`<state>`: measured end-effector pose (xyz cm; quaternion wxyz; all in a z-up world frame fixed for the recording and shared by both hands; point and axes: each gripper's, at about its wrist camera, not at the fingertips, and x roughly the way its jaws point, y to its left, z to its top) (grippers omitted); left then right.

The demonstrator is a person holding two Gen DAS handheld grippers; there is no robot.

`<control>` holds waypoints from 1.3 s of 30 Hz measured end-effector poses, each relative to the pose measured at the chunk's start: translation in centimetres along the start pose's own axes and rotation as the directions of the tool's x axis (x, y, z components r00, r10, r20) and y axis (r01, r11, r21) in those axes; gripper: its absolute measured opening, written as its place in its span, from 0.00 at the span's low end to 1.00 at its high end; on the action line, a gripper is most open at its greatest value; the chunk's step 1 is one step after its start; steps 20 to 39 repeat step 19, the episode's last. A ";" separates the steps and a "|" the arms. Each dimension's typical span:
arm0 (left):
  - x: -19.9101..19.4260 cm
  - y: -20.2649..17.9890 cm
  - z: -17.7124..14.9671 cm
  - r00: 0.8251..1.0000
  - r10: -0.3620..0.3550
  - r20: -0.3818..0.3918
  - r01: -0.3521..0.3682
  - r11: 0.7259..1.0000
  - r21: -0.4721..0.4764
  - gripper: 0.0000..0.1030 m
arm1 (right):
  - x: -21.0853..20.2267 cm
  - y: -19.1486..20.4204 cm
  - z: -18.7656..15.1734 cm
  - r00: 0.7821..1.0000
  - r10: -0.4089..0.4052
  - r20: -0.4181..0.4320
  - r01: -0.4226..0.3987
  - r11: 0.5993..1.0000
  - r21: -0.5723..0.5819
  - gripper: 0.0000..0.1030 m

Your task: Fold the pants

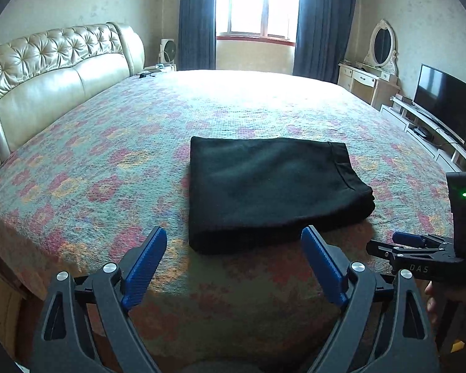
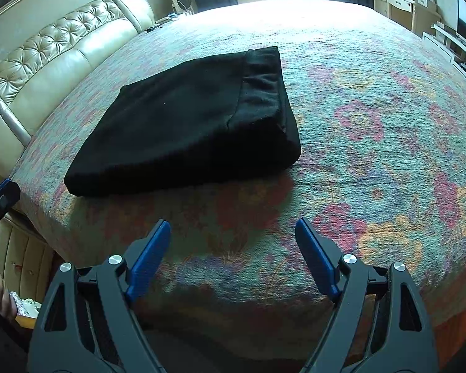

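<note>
Left wrist view: we see our left gripper [image 1: 234, 242] with blue fingers [image 1: 146, 264] spread wide, holding nothing, poised above the near edge of the bed [image 1: 108, 130]. Our right gripper [image 2: 233, 236] likewise stands wide apart and empty over the bedspread. The black pants [image 1: 270, 186] lie folded in a thick, neat rectangle near the bed's front edge, waistband to the right. Patterned bedspread lies bare on all sides of them, with the padded headboard [image 1: 52, 68] far left.
</note>
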<state>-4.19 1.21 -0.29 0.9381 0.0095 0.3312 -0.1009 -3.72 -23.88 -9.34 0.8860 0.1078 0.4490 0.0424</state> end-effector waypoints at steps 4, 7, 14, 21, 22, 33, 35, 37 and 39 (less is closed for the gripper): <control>0.7 0.4 0.7 0.999 -0.025 -0.028 0.025 0.999 -0.022 0.85 | 0.2 0.1 -0.2 1.000 0.002 -0.005 -0.002 1.000 -0.001 0.80; 1.0 0.5 1.3 1.000 -0.007 -0.015 0.008 1.000 0.006 0.85 | 0.5 0.2 -0.4 1.000 0.000 -0.014 0.000 1.000 0.000 0.80; 1.6 0.7 3.2 0.999 0.036 0.038 -0.038 0.999 0.039 0.85 | 1.0 0.1 -0.7 0.999 0.007 -0.034 -0.007 1.000 0.005 0.80; 5.0 3.8 4.6 0.997 0.069 -0.046 -0.070 0.998 0.000 0.85 | 1.2 -0.4 -0.1 0.998 0.035 -0.056 -0.033 0.999 0.032 0.80; 5.0 3.8 4.6 0.997 0.069 -0.046 -0.070 0.998 0.000 0.85 | 1.2 -0.4 -0.1 0.998 0.035 -0.056 -0.033 0.999 0.032 0.80; 5.0 3.8 4.6 0.997 0.069 -0.046 -0.070 0.998 0.000 0.85 | 1.2 -0.4 -0.1 0.998 0.035 -0.056 -0.033 0.999 0.032 0.80; 5.0 3.8 4.6 0.997 0.069 -0.046 -0.070 0.998 0.000 0.85 | 1.2 -0.4 -0.1 0.998 0.035 -0.056 -0.033 0.999 0.032 0.80; 5.0 3.8 4.6 0.997 0.069 -0.046 -0.070 0.998 0.000 0.85 | 1.2 -0.4 -0.1 0.998 0.035 -0.056 -0.033 0.999 0.032 0.80; 5.0 3.8 4.6 0.997 0.069 -0.046 -0.070 0.998 0.000 0.85 | 1.2 -0.4 -0.1 0.998 0.035 -0.056 -0.033 0.999 0.032 0.80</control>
